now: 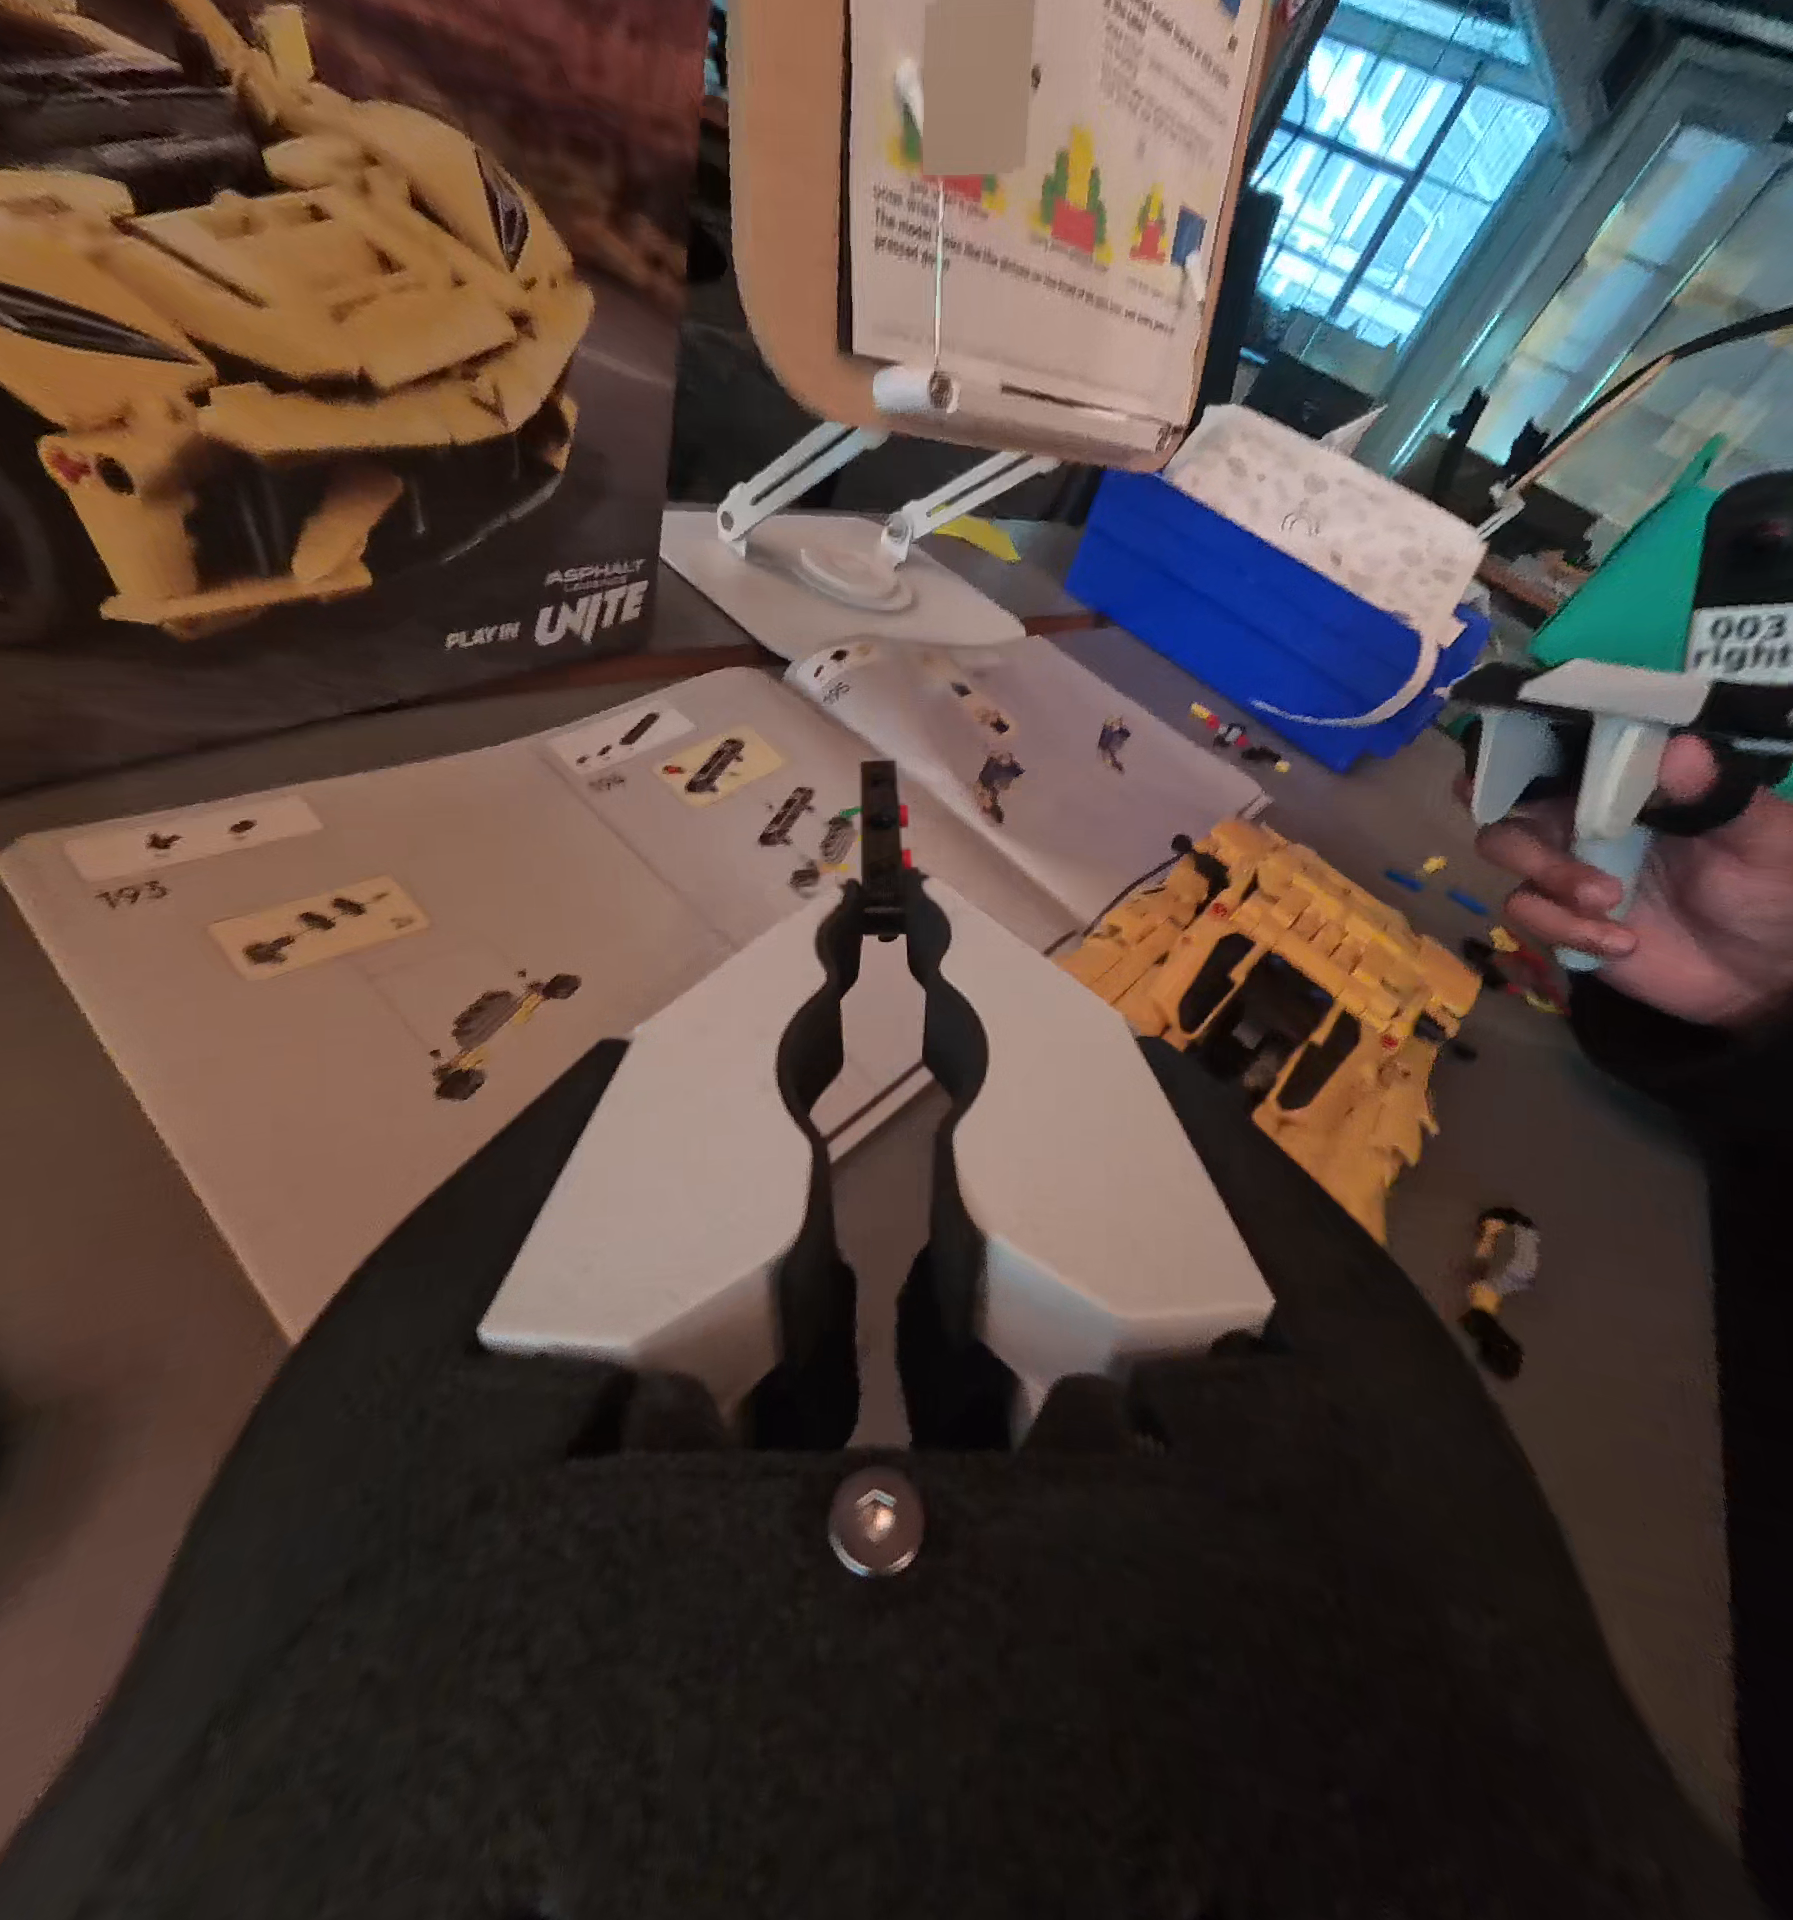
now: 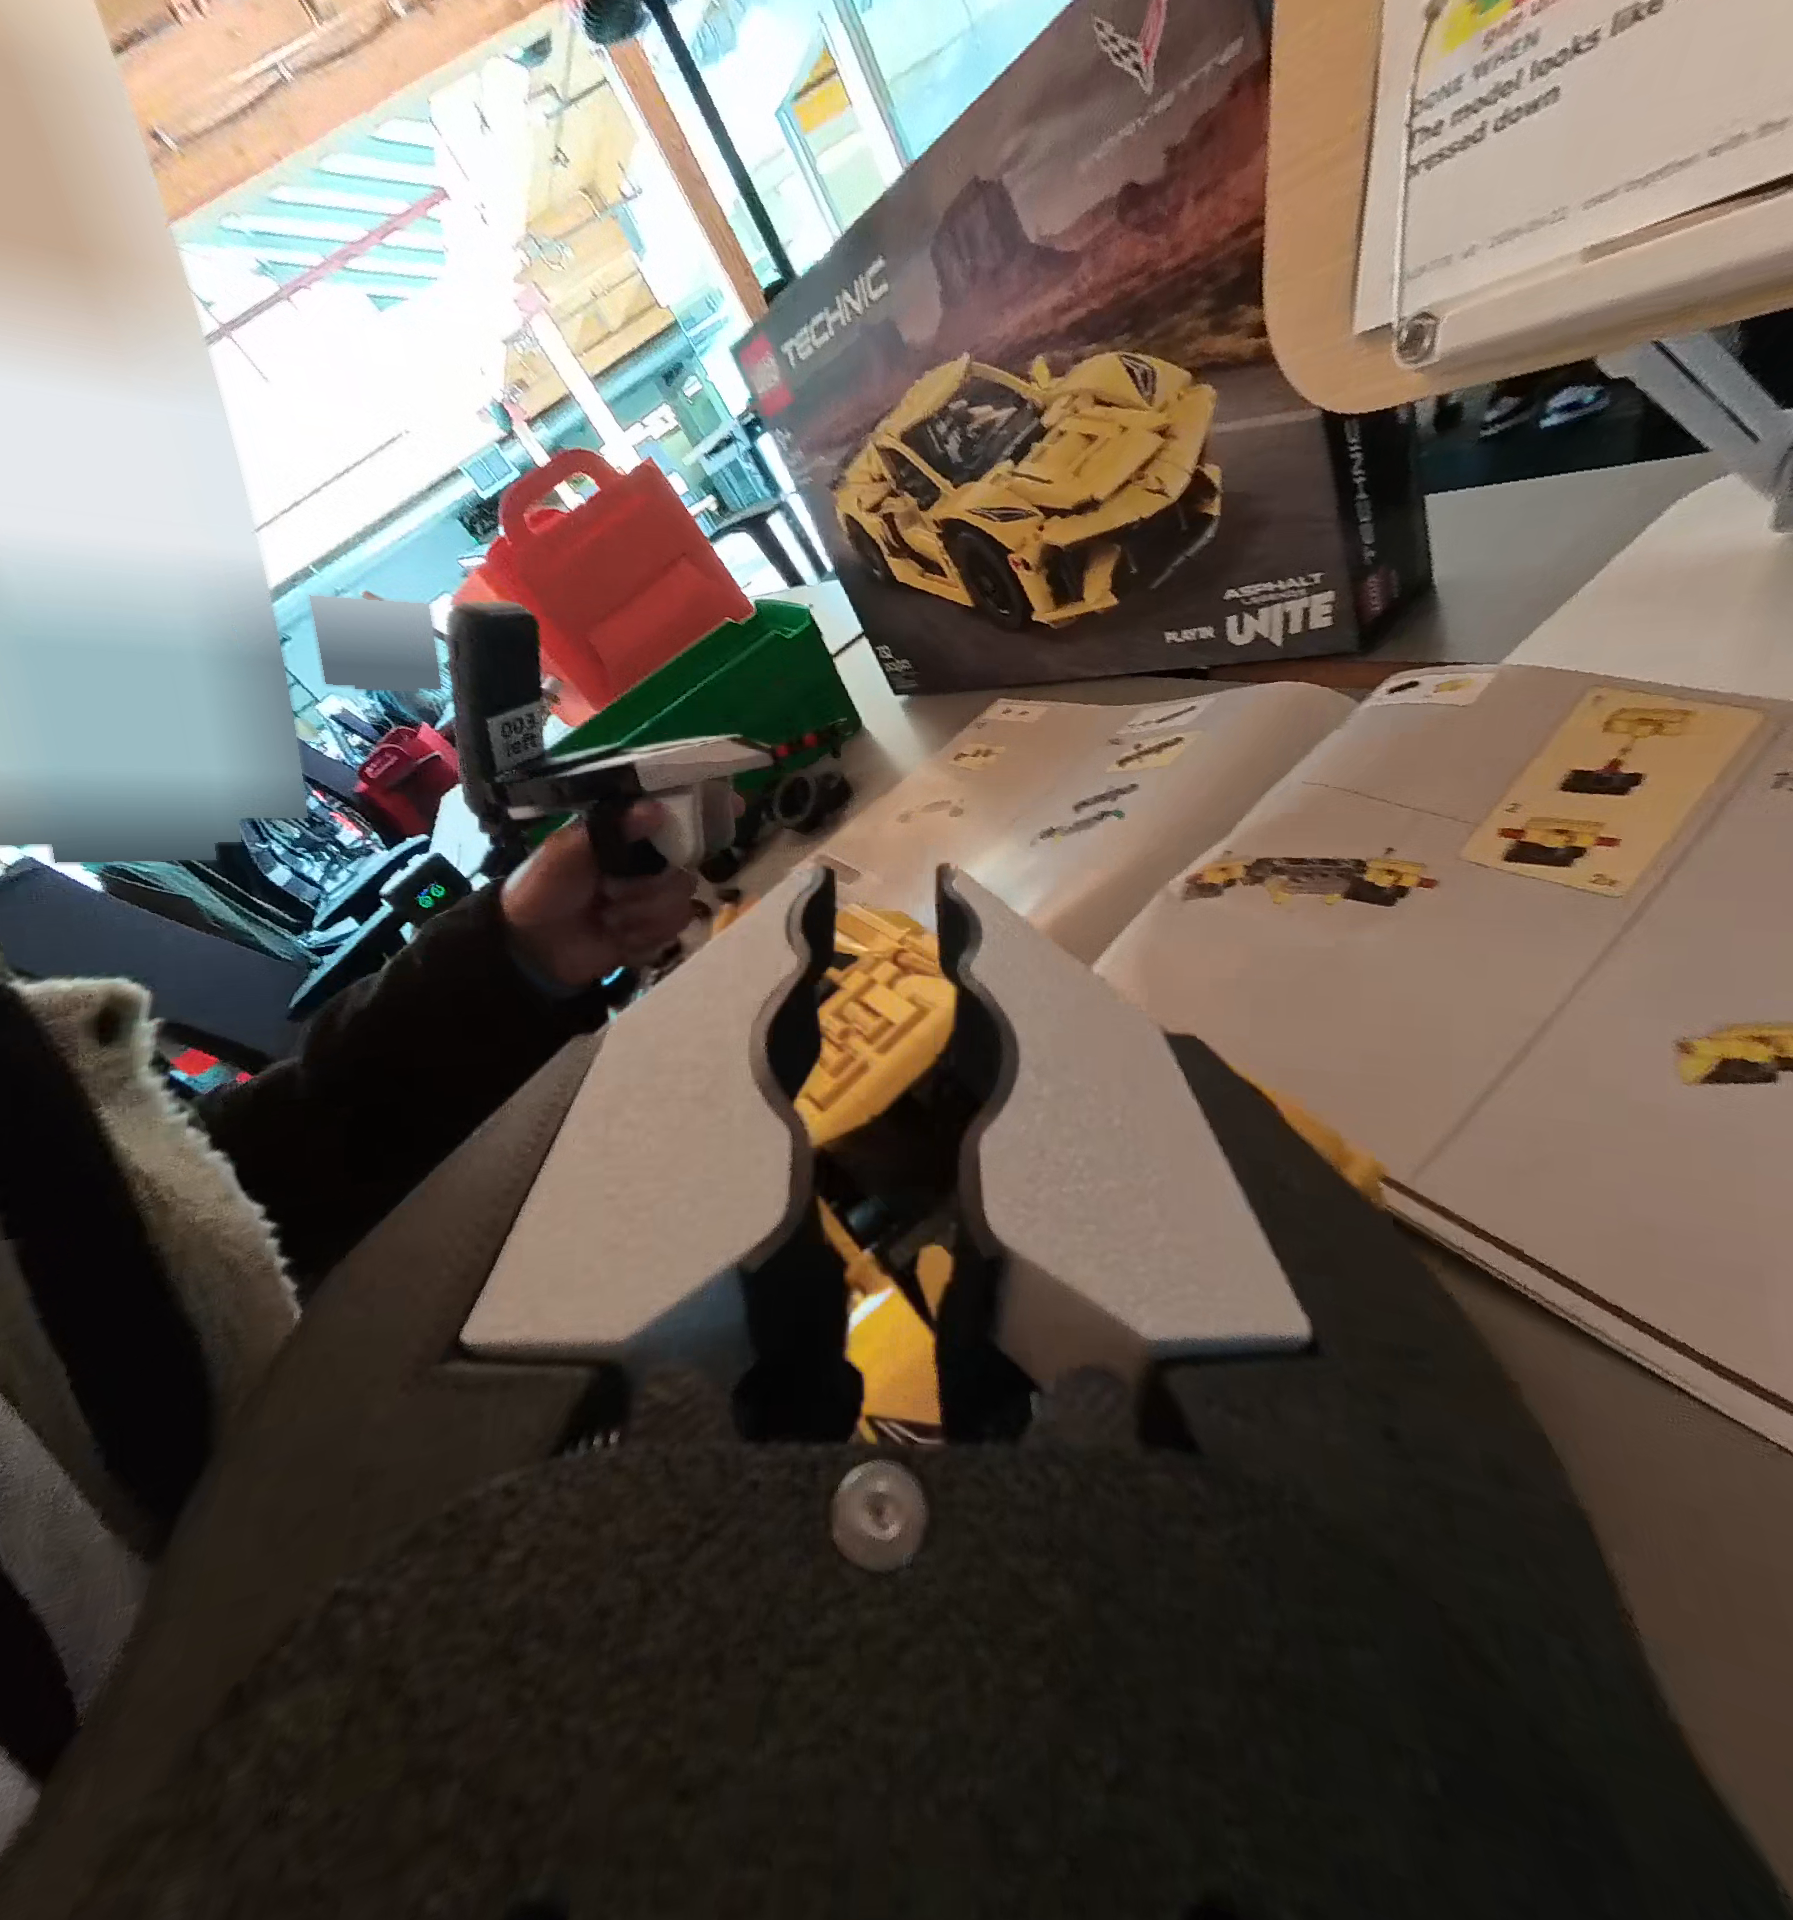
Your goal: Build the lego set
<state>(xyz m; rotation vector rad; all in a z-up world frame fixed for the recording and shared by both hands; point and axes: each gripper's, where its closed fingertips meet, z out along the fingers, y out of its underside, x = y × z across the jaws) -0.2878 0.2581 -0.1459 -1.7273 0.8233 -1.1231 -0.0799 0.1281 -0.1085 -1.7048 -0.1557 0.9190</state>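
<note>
- Left gripper [image 1: 879, 902]: tips pressed onto the lower end of a small black beam [image 1: 879, 831], which stands up and forward past the tips. Red pins and a dark stub project from its sides. The grip covers only the bottom end.
- Right gripper [image 2: 879, 883]: tips parted with a narrow gap, nothing between them. It is raised above the yellow car body [image 2: 871, 1039], which shows through that gap, directly beneath and ahead of the tips.
- From the left gripper, the same yellow car body [image 1: 1276, 997] lies on the table to the right of the tips and somewhat below them, near but apart. The open instruction booklet [image 1: 372, 966] lies beneath and to the left of the held beam.
- Loose small parts [image 1: 1235, 732] are scattered further ahead and right of the left tips, beside a blue bin [image 1: 1214, 592]. The set's box [image 1: 300, 312] stands ahead and left.
- Handling judgement, beam: light, rigid plastic, smooth-faced. Held by one end, it is likely to pivot under insertion force; a hold nearer mid-length, clear of the pins, would be steadier.
- Handling judgement, car body: heavier than the beam and stiff overall, but its thin yellow panels look liable to pop off. The right gripper should brace it on solid framing, not a panel edge.
</note>
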